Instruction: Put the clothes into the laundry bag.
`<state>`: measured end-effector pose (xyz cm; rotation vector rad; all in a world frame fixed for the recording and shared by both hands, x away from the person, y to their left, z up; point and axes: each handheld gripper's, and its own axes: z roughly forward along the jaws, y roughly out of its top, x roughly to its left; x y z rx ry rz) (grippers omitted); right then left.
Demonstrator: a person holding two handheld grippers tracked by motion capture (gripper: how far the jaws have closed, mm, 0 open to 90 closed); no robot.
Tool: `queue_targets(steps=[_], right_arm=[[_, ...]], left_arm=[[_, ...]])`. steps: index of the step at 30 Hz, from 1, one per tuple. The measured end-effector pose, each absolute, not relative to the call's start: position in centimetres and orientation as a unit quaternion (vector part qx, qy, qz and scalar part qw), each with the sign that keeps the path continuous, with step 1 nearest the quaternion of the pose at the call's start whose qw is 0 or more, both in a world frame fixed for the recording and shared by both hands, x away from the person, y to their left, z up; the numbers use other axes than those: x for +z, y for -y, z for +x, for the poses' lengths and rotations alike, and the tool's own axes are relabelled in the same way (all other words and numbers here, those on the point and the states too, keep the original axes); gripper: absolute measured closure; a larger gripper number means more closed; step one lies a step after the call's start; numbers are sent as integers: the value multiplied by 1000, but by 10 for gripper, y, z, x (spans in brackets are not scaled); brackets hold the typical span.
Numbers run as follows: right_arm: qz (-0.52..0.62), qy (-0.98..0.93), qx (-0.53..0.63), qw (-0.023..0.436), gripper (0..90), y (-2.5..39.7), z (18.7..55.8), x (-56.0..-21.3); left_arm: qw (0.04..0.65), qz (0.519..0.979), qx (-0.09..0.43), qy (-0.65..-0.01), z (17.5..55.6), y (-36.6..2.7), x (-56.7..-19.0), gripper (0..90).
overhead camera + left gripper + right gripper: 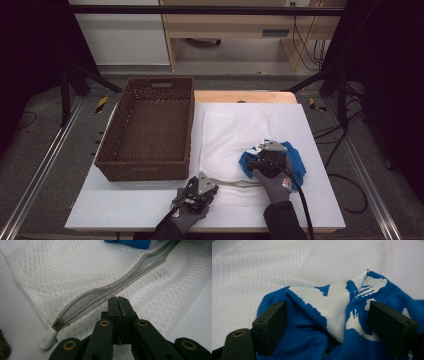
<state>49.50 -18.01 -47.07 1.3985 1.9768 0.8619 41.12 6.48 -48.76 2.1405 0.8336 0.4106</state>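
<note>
Gripper jaws on the left gripper (204, 186) were pressed together at the near hem of the white mesh laundry bag (235, 135), apparently pinching its fabric just below the half-open zipper (105, 292), whose white pull (48, 338) lay at about eight o'clock; at three o'clock the right gripper (325, 327) stood wide apart astride the crumpled blue-and-white garment (332, 315) on the bag's right edge, gripping nothing yet. To do this well, the left should probably hold the hem steady while the right closes deep on a thick fold. Counted: one empty wicker basket (105, 155), one bag, one garment, two grippers.
</note>
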Motion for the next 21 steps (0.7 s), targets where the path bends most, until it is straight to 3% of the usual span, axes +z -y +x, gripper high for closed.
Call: queue_targets(steps=[4,7,9,17,21], right_arm=[[525,-745,297,284,395,179,497,-477],[521,-749,286,293,684,183,493,-472],[528,-742,296,289,765,188,490,-468],[545,-713,295,328,794,235,473,-447],[551,-715,293,316,788,246,472,-458]], left_arm=[[392,844,163,-328,411,-65,-487,887],[392,844,163,-328,411,-64,-487,887],[393,843,162,-328,411,-65,-488,887],[393,844,162,-328,411,-65,-488,887],[393,843,161,-329,411,-65,-488,887]])
